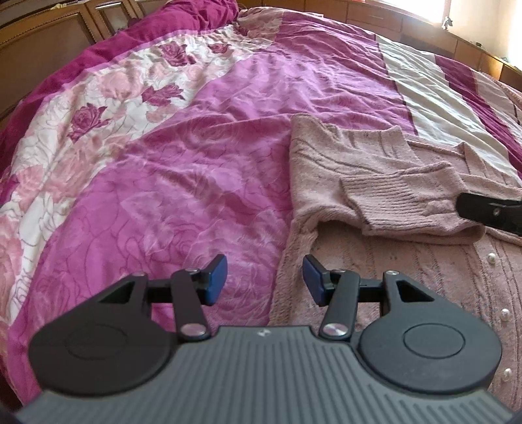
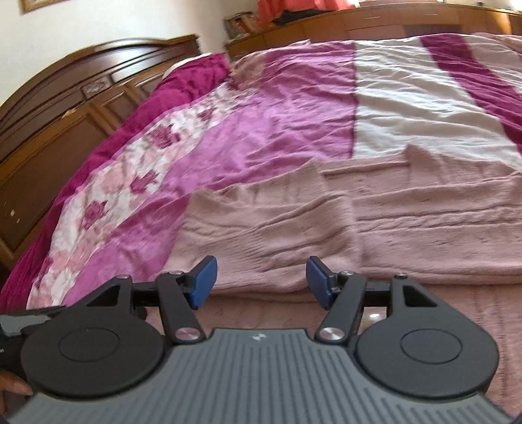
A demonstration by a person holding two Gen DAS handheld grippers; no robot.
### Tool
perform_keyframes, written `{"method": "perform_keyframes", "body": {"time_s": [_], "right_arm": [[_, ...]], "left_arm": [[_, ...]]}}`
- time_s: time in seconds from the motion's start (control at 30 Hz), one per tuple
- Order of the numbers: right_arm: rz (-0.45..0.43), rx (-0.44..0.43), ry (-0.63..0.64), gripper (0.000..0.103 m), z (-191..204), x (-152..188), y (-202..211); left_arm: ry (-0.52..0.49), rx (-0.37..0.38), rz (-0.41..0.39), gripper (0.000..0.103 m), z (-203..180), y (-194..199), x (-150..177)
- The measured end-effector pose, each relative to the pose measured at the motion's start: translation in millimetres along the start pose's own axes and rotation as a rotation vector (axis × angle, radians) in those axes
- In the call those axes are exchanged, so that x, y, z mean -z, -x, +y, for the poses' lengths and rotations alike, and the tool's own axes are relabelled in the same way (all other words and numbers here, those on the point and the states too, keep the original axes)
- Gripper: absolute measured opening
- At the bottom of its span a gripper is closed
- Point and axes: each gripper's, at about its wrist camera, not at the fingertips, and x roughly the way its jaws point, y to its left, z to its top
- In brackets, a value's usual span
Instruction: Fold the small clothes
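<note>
A pale pink knitted cardigan (image 1: 375, 182) with pearl buttons (image 1: 505, 314) lies flat on the bed, its sleeve folded across the body, ribbed cuff (image 1: 385, 192) pointing left. My left gripper (image 1: 265, 280) is open and empty, hovering over the cardigan's left edge. My right gripper (image 2: 261, 282) is open and empty, low over the folded sleeve of the cardigan (image 2: 293, 225). A finger of the right gripper (image 1: 489, 212) shows at the right edge of the left wrist view, beside the sleeve.
The bed is covered by a magenta, pink and white rose-print quilt (image 1: 163, 146). A dark wooden headboard (image 2: 65, 114) stands at the left. Wooden cabinets (image 2: 391, 22) line the far side of the bed.
</note>
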Motion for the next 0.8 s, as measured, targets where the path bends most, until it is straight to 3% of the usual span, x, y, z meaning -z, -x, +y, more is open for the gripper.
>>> {"method": "perform_keyframes", "body": {"time_s": [0.2, 0.4, 0.63, 0.7, 0.8], "right_arm": [[0.041, -0.056, 0.128, 0.068, 33.1, 8.4, -27.4], [0.097, -0.022, 0.235, 0.068, 48.1, 15.2, -55.9], [0.071, -0.009, 0.327, 0.067, 53.6, 16.9, -67.1], [0.06, 0.003, 0.377, 0.06, 56.7, 19.2, -68.1], [0.051, -0.005, 0.436, 0.033, 61.6, 24.7, -67.7]], "left_arm": [[0.012, 0.005, 0.012, 0.053, 4.1, -3.5, 2.9], [0.021, 0.012, 0.024, 0.053, 5.4, -6.8, 6.1], [0.014, 0.013, 0.029, 0.053, 3.3, -10.0, 7.5], [0.013, 0.014, 0.028, 0.053, 3.1, -10.0, 7.5], [0.013, 0.015, 0.027, 0.053, 3.2, -10.1, 7.6]]}}
